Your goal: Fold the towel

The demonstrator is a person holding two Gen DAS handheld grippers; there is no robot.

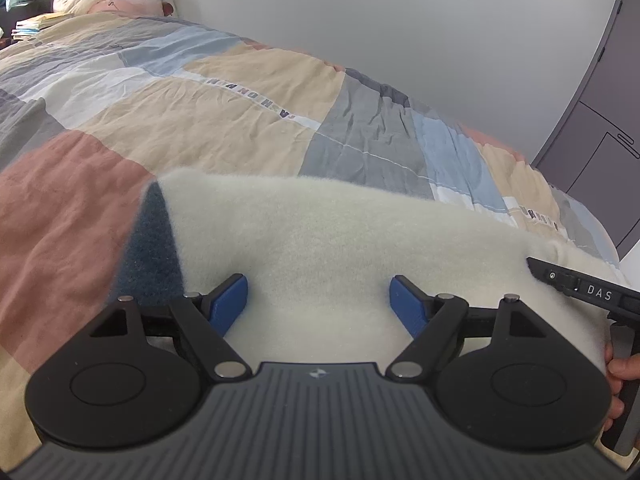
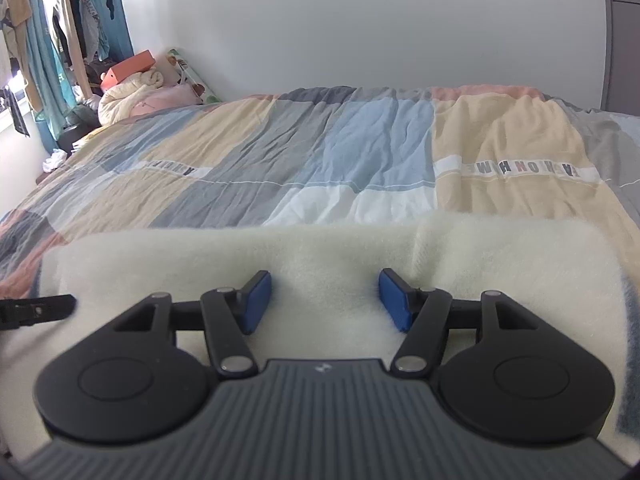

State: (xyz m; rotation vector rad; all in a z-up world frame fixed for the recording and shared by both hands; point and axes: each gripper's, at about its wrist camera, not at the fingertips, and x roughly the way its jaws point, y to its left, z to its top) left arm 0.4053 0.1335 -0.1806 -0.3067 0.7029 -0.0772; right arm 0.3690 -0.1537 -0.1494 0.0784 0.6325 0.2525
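A fluffy cream towel [image 1: 340, 240] lies on the bed, and its dark blue underside [image 1: 154, 240] shows at the left edge. My left gripper [image 1: 319, 303] hovers low over the towel's near part, its blue pads [image 1: 232, 304] wide apart and pressing on nothing. In the right wrist view the same towel [image 2: 320, 248] spreads across the front. My right gripper [image 2: 325, 300] stands over it with its pads [image 2: 394, 300] apart, only flat towel surface showing between them. Each view catches the other gripper at its side: the right one [image 1: 580, 290], the left one [image 2: 40, 308].
The towel rests on a patchwork quilt [image 1: 200, 112] that covers the whole bed. A hand [image 1: 622, 368] holds the right gripper's handle. A grey wardrobe [image 1: 600, 140] stands at the right, bedding and boxes [image 2: 136, 88] are piled at the far left corner, and clothes [image 2: 60, 20] hang there.
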